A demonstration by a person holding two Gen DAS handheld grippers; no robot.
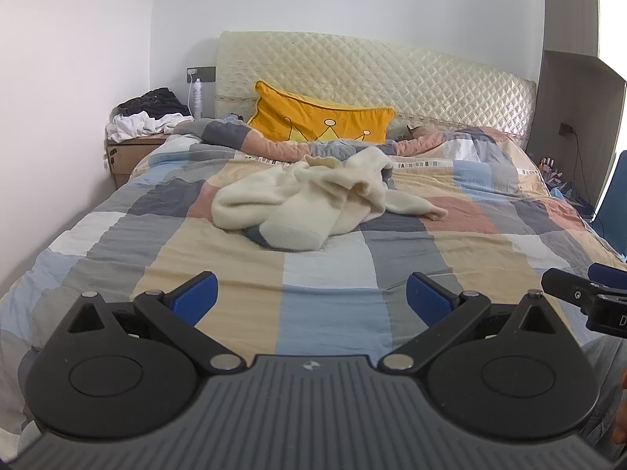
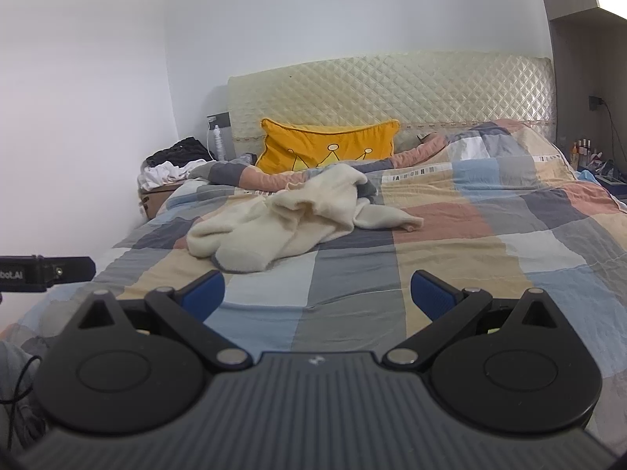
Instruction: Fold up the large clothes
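A cream garment (image 1: pixel 313 203) lies crumpled in a heap at the middle of the patchwork quilt (image 1: pixel 329 274), one sleeve trailing to the right. Both grippers hover over the near end of the bed, well short of it: the left gripper (image 1: pixel 311 299) and right gripper (image 2: pixel 317 295) each spread wide, holding nothing. A yellow pillow (image 1: pixel 317 121) leans against the headboard behind.
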